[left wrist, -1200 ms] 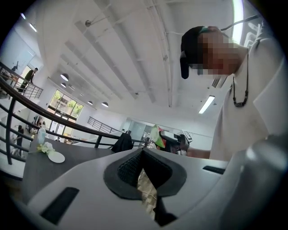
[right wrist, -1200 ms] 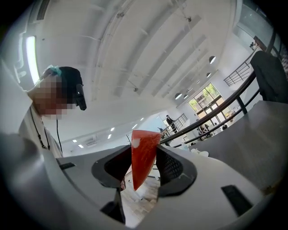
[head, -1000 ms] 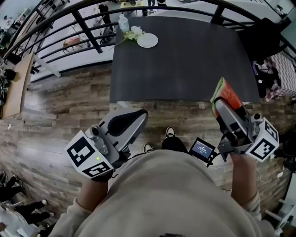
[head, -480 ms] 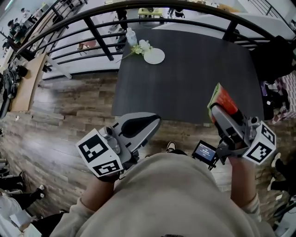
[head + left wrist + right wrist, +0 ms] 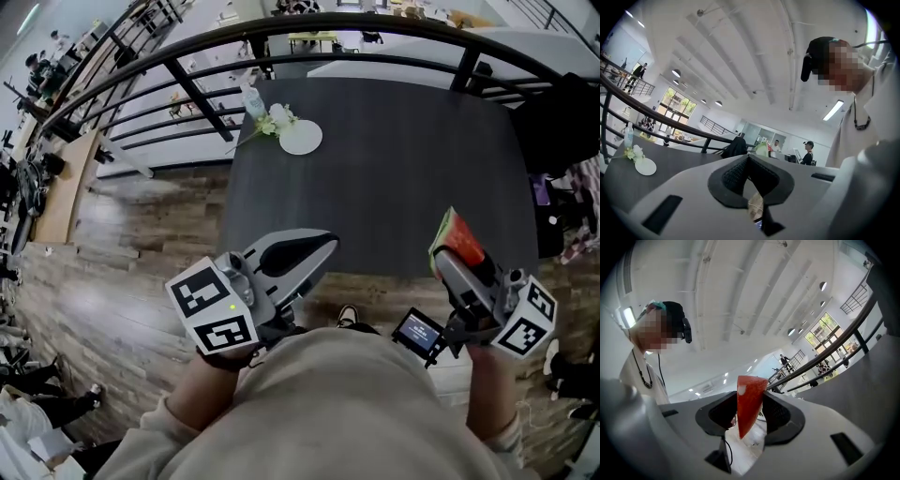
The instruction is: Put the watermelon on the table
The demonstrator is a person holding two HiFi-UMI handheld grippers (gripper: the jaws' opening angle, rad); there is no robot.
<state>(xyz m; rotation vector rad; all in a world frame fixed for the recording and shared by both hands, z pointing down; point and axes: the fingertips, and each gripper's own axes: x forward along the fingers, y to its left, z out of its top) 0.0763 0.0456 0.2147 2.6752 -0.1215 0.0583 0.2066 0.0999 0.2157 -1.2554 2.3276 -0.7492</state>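
- The table is big, dark and mostly bare. I think the job right now is to bring the fruit over the table and set it down. A bare spot on the table's front right side is the closest one.
- The left claw is at the table's front edge, on the left side. Its two jaws are pressed together with nothing in them. It has no job in this step, so it is best held off the table top.
- The right claw is at the table's front edge, on the right side, and it points flat. Its jaws pinch the watermelon. It should go down slowly until the fruit touches the table, and only then let go.
- The watermelon is a thin red wedge with a green rind. It is up in the air, just over the table's front right part. A thin slice may tip over, so it should be let go low and gently.
- The white plate, the flowers and the bottle sit at the table's far left corner. They are well apart from the fruit and not in the way.
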